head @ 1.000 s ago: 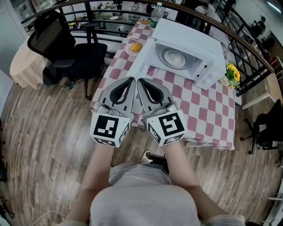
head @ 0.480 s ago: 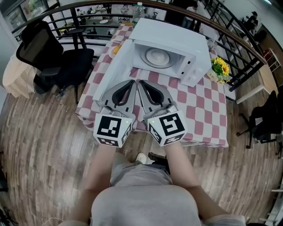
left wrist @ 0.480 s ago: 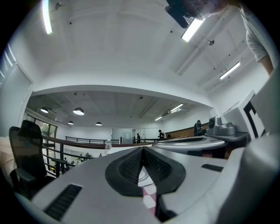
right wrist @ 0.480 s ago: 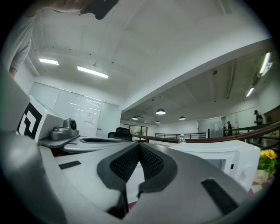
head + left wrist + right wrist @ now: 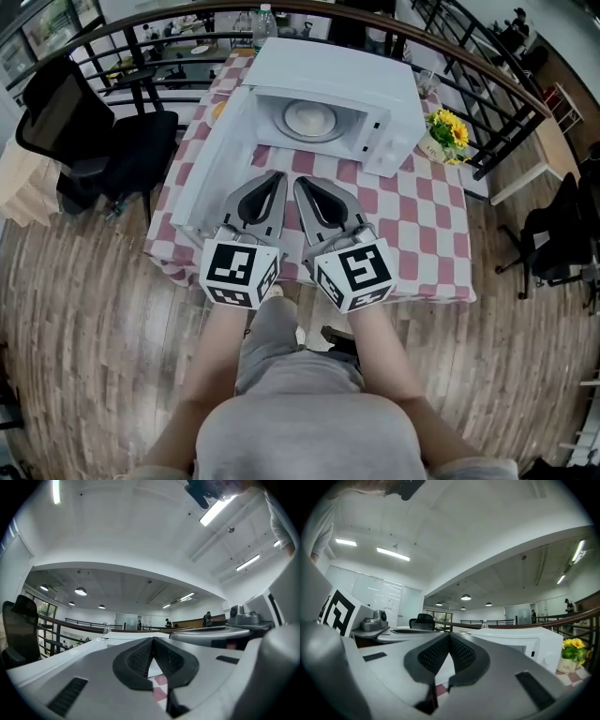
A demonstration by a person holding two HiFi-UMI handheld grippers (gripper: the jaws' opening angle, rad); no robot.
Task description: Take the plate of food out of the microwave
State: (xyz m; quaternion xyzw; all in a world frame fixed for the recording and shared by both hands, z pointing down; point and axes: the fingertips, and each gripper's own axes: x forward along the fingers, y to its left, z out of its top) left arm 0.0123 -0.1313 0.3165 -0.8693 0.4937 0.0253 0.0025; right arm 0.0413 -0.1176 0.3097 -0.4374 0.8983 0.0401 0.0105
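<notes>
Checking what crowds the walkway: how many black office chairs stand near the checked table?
2. The left chair stands beside the table's far left corner in the head view; the right chair stands off its right edge. Others may lie out of view.

Grey, black-padded left tongs [image 5: 276, 176] and right tongs [image 5: 301, 182] bear marker cubes [image 5: 239, 273].

You get bright, even light from ceiling strip lights [image 5: 218, 510]; shadows are soft. Fisheye distortion bends the floorboards [image 5: 84, 319] near the edges, and your gripper views have black corners.
</notes>
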